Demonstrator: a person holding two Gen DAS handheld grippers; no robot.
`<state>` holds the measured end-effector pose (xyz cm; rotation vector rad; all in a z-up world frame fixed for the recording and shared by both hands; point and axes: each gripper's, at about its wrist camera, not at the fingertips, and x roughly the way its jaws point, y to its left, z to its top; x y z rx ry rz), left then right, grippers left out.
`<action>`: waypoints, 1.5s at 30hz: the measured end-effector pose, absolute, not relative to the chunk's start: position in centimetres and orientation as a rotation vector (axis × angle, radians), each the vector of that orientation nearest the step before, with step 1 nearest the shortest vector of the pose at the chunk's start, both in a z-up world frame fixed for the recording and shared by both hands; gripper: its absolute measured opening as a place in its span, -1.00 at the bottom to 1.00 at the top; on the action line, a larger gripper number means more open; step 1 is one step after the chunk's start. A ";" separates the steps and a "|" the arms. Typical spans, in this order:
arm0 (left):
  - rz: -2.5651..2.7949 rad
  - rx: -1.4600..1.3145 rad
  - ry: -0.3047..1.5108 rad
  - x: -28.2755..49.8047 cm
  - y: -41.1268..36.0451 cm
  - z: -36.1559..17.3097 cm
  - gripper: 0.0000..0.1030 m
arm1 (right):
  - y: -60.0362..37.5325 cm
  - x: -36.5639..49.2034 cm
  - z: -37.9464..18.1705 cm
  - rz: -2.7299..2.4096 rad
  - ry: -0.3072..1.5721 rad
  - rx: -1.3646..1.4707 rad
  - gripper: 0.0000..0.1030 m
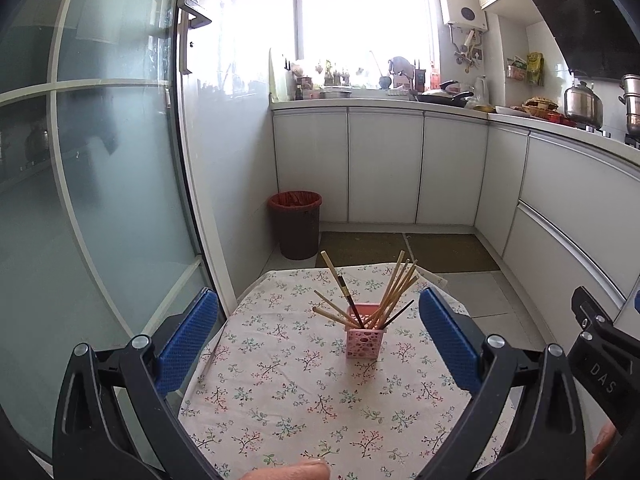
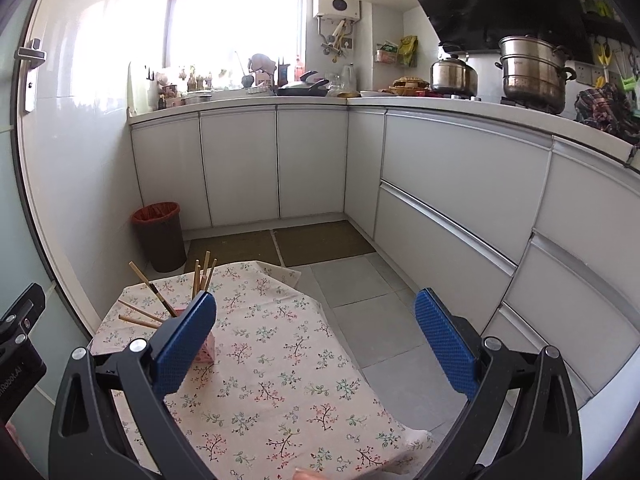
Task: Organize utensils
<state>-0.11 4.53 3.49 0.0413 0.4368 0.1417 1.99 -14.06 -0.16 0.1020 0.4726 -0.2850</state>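
Standing in a pink holder [image 1: 367,338], chopsticks [image 1: 394,292] fan out; both grippers' fingers [image 1: 188,344] spread, empty.

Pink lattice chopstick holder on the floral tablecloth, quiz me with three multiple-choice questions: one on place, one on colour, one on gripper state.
1. Where are the chopsticks?
A. Flat on the cloth
B. Standing in the holder
C. In the bin

2. What colour are the gripper pads?
A. Blue
B. Green
C. White

3. How is the left gripper?
A. Shut on a chopstick
B. Shut, empty
C. Open

B: wooden chopsticks fan from the pink lattice chopstick holder.
A: blue textured pads.
C: left gripper jaws stand wide apart, empty.
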 end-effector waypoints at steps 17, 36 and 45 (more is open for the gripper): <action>0.122 0.060 0.450 -0.4 4.1 3.3 0.87 | -14.0 2.0 -0.4 -0.263 0.497 0.128 0.88; 0.132 0.065 0.462 -0.1 4.3 3.0 0.87 | -14.2 2.2 -0.9 -0.249 0.517 0.155 0.88; 0.135 0.072 0.461 -0.1 4.3 2.9 0.87 | -13.9 2.1 -1.0 -0.247 0.517 0.156 0.88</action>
